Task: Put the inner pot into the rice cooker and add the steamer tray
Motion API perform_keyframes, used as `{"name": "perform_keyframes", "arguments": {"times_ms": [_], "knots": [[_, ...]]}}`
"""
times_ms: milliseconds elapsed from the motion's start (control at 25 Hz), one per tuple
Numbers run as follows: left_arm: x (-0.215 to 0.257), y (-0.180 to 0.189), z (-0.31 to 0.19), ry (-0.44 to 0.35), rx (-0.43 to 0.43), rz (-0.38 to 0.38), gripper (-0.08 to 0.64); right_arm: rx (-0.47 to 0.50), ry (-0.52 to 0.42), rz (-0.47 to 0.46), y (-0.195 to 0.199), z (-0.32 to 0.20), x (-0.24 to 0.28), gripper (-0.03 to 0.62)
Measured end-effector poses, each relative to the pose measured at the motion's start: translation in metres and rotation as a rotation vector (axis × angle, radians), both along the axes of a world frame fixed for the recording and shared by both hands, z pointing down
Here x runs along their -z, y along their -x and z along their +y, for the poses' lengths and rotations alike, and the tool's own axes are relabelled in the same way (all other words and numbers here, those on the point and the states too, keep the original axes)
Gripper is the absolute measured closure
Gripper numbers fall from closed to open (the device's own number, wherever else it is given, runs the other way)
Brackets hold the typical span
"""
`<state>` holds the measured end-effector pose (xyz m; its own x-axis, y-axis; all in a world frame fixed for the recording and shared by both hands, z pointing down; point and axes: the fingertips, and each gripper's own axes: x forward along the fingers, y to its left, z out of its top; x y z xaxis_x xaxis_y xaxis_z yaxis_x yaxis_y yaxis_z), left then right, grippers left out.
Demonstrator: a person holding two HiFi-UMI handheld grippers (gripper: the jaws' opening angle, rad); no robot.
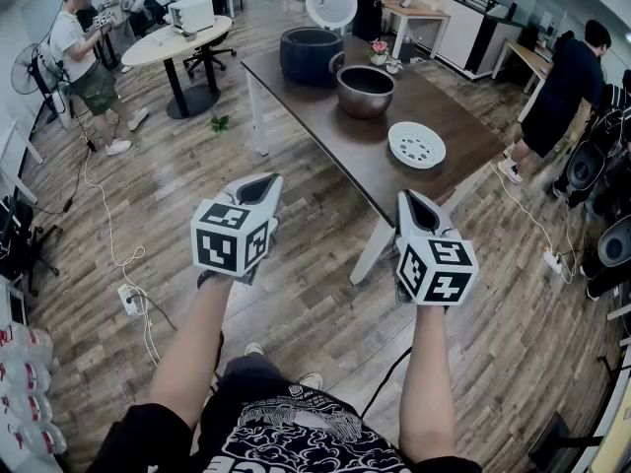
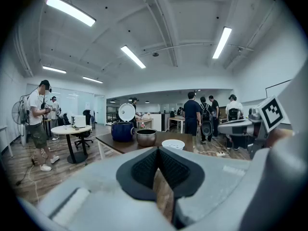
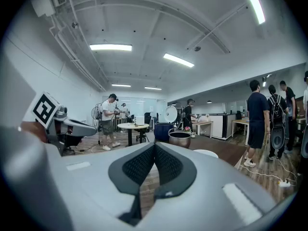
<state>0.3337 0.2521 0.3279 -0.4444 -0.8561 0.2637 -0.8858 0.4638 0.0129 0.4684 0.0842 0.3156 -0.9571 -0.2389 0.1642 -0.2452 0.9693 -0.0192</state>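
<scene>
On the dark brown table [image 1: 454,131] a dark blue rice cooker [image 1: 311,54] stands at the far end with its white lid [image 1: 331,4] raised. The metal inner pot [image 1: 365,91] sits on the table just in front of it, and the white perforated steamer tray [image 1: 416,145] lies nearer to me. My left gripper [image 1: 264,186] and right gripper [image 1: 407,201] are both held over the floor short of the table, shut and empty. The left gripper view shows the cooker [image 2: 122,131], the pot [image 2: 146,137] and the tray [image 2: 173,144] far ahead; the right gripper view shows the pot [image 3: 179,139] too.
A round white table [image 1: 177,39] with an office chair stands at the back left, with people near it. Another person [image 1: 564,92] stands right of the brown table. Cables and a power strip [image 1: 130,299] lie on the wooden floor at left, another cable at right.
</scene>
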Motion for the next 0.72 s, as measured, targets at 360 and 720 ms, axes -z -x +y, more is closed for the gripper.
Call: {"name": "perform_keyframes", "arguments": {"times_ms": [360, 720], "knots": [[-0.009, 0.019, 0.002, 0.003, -0.022, 0.010, 0.558, -0.034, 0.021, 0.013, 0.013, 0.001, -0.013, 0.592], [-0.013, 0.073, -0.011, -0.016, -0.092, 0.043, 0.543, -0.097, 0.036, 0.037, 0.053, 0.007, -0.020, 0.554]]}}
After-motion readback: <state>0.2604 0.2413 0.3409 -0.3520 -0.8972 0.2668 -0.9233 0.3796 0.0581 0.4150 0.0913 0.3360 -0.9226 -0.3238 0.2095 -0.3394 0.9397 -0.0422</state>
